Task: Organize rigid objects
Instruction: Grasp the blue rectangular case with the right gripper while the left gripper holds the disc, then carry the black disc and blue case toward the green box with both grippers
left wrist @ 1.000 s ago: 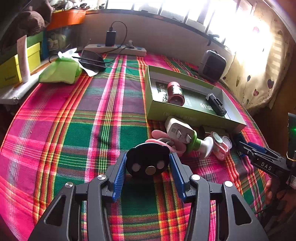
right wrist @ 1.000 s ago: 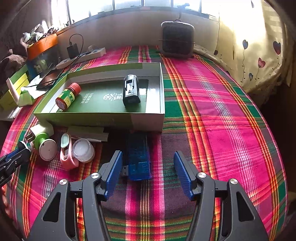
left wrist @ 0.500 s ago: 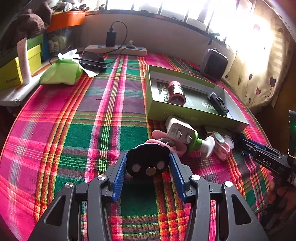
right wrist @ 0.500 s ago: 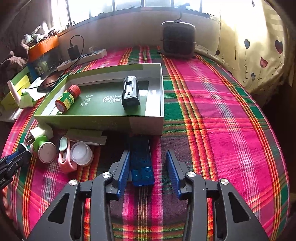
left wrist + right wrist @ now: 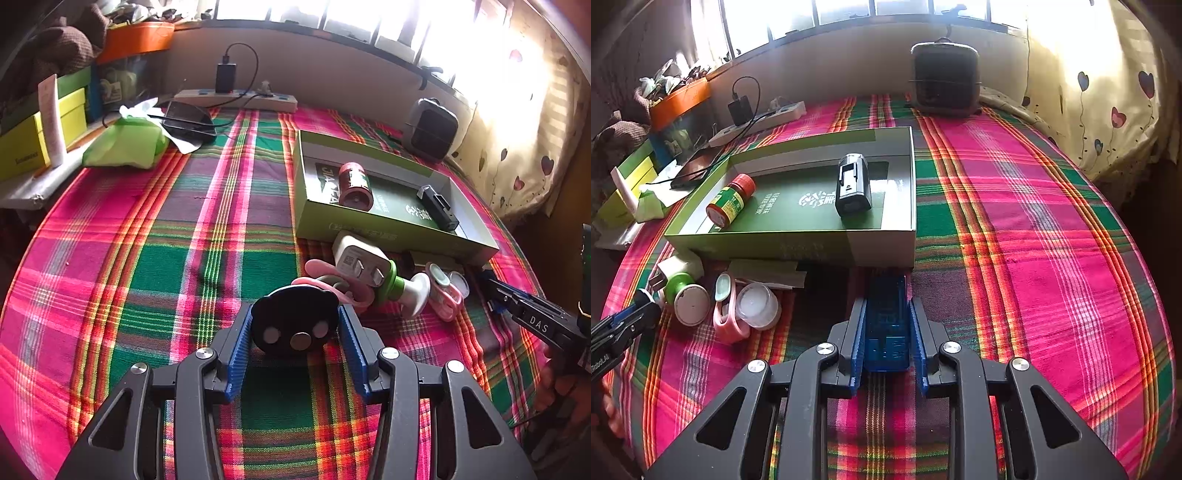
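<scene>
Right gripper (image 5: 886, 332) clenched on blue translucent block (image 5: 887, 325), low over plaid cloth just before green box (image 5: 879, 245). Left gripper (image 5: 295, 332) grasping black round disc (image 5: 295, 325). We count two items boxed: red bottle (image 5: 730, 200), black clip device (image 5: 853, 184). Charger (image 5: 360, 258), pink strap (image 5: 726, 314), small jars left outside.

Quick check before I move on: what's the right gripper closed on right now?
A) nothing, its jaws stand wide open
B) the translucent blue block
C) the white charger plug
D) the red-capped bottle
B: in the right wrist view the right gripper has both blue pads pressed against the sides of the translucent blue block, just in front of the green box.
</scene>
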`<state>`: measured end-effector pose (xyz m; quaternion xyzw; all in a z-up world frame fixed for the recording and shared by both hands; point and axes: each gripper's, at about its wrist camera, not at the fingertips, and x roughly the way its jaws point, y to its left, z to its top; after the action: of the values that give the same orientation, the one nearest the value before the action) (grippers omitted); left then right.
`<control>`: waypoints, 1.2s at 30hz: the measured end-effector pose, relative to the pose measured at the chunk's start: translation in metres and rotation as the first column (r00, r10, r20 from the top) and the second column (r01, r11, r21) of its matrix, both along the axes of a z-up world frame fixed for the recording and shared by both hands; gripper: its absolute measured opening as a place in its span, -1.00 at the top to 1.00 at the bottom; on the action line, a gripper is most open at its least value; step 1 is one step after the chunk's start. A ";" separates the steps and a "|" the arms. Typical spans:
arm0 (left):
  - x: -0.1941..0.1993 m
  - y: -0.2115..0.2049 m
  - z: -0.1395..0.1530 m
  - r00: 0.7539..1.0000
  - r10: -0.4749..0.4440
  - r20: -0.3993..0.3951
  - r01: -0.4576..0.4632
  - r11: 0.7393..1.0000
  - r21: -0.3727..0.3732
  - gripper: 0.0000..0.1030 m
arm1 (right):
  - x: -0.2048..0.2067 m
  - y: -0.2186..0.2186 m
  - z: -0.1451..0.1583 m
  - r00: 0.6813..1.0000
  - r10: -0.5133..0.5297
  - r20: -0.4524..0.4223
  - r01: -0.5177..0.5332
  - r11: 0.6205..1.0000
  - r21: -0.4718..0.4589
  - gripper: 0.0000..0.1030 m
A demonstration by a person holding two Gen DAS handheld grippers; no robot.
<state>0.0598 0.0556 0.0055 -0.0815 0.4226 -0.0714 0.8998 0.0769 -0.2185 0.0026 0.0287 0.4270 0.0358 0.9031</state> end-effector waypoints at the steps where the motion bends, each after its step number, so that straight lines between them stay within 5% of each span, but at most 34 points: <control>1: 0.000 0.000 0.000 1.000 0.000 0.000 0.000 1.000 -0.001 0.13 | 0.000 0.000 0.000 1.000 0.000 0.000 0.000 1.000 0.000 0.54; 16: -0.006 -0.001 0.008 1.000 -0.004 0.023 0.004 1.000 0.000 0.13 | -0.007 -0.002 0.008 1.000 0.014 0.024 -0.014 1.000 0.009 0.55; 36: 0.002 -0.016 0.055 0.992 -0.064 0.107 0.065 0.998 0.000 0.13 | -0.006 -0.001 0.045 0.995 0.046 0.091 -0.050 0.998 0.045 0.55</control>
<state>0.0614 0.0394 0.0601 -0.0653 0.3762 -0.1054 0.9182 0.0710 -0.2198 0.0478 0.0384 0.3853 0.0688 0.9194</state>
